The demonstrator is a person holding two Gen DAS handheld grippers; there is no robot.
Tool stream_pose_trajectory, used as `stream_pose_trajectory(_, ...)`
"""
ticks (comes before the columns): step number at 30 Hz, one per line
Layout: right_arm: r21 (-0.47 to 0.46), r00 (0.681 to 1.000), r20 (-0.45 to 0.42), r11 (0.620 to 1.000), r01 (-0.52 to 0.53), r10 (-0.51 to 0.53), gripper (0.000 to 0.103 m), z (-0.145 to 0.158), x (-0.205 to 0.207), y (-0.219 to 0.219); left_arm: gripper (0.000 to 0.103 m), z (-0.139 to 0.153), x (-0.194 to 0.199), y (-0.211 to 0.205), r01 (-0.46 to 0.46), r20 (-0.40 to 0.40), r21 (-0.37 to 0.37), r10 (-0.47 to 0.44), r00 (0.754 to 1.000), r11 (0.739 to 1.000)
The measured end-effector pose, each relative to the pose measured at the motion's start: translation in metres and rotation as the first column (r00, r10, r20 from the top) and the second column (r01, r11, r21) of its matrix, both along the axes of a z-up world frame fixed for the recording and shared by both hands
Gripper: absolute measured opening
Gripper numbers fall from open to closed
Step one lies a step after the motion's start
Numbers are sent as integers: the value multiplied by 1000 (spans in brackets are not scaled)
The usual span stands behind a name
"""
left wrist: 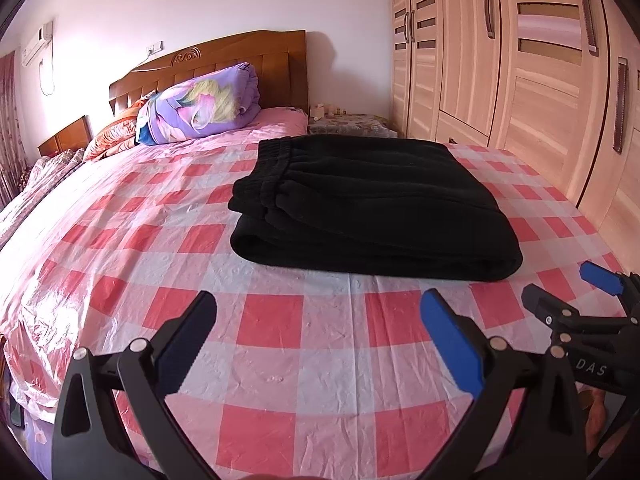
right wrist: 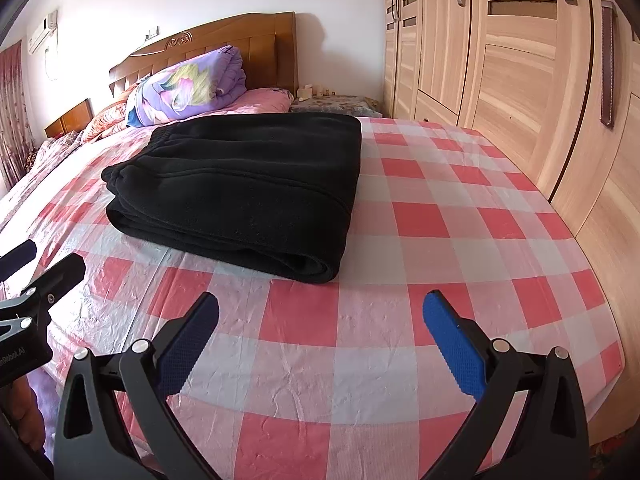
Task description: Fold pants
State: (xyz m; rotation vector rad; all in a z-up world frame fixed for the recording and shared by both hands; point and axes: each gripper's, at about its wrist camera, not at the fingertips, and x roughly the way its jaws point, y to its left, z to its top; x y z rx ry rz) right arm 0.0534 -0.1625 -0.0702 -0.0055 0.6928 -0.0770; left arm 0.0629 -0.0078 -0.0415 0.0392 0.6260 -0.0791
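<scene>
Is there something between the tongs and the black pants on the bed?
Nothing visible. Only bare checkered sheet lies between the open left tongs and the folded pants. It is the same for the open right tongs. Neither touches the pants.

The black pants (left wrist: 372,204) are soft and fuzzy. They are folded up into a thick, flat bundle with layers stacked on top of each other. The stretchy waistband is on the left side. The bundle lies flat on the bed's pink and white checked sheet (left wrist: 280,320).
</scene>
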Motion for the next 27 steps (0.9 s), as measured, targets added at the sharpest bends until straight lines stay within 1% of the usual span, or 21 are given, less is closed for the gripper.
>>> stream_pose_trajectory(17,3,1000,-10,1000,1,-1,99,-5,-2,1,102,-4,-4,0,3,-4,20,-3,1000,1000)
stream_pose_trajectory(22,4,1000,-10,1000,0,0,99,-6,-2,0,102,-3,-5,-3,7,4,41,-7,1000,999)
stream_pose_trajectory(27,6,1000,-10,1000,-1,1,99,-6,-3,1,102,-2,-6,-4,18,4,46,-18,1000,999)
